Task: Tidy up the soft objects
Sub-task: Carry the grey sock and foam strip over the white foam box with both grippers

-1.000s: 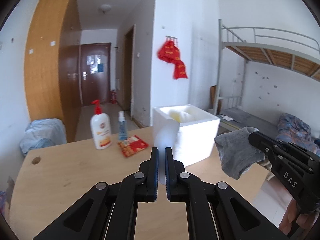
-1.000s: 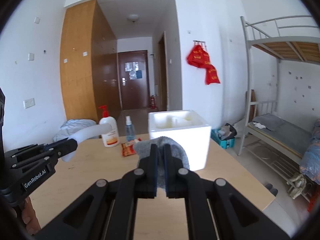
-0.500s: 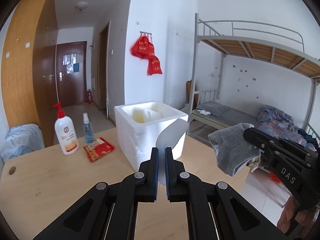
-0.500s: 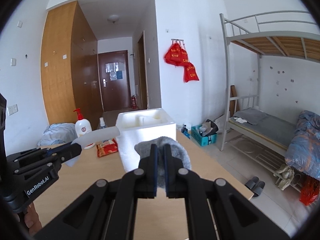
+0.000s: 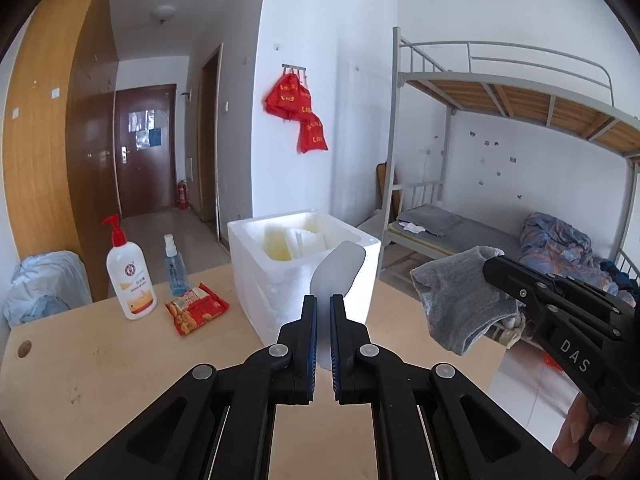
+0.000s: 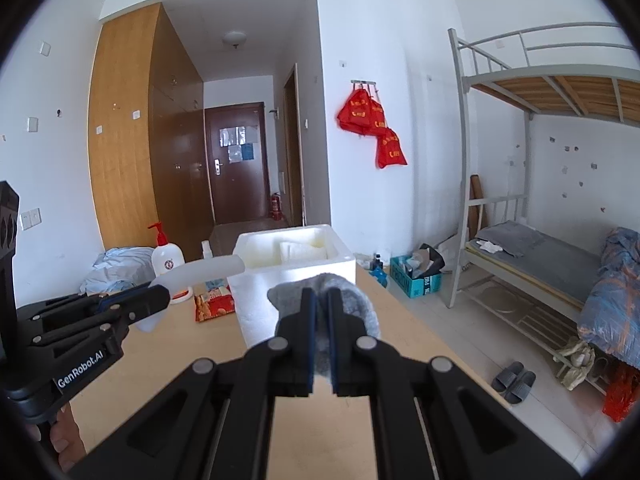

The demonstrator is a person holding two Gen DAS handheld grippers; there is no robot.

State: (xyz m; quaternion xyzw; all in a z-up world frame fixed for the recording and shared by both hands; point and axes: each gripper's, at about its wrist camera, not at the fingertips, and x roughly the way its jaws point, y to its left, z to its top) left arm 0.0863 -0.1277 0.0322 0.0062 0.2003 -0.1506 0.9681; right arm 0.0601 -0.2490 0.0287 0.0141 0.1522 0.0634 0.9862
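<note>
nearest, left gripper clamped on a pale translucent soft piece; right gripper at 3 o'clock, clamped on a grey sock. beyond at 12, white foam box on the wooden table; lotion bottle at 10.

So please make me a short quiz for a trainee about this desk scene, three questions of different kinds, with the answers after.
1. True or false: the right claw holds a grey sock.
2. What does the left claw grip? A) the red snack packet B) a pale flat insole C) the spray bottle
3. Fill in: the pump bottle, spray bottle and snack packet stand on the desk to the ___ of the white foam box, in the left wrist view.

Key: 1 true. 2 B, the insole. 3 left.
</note>
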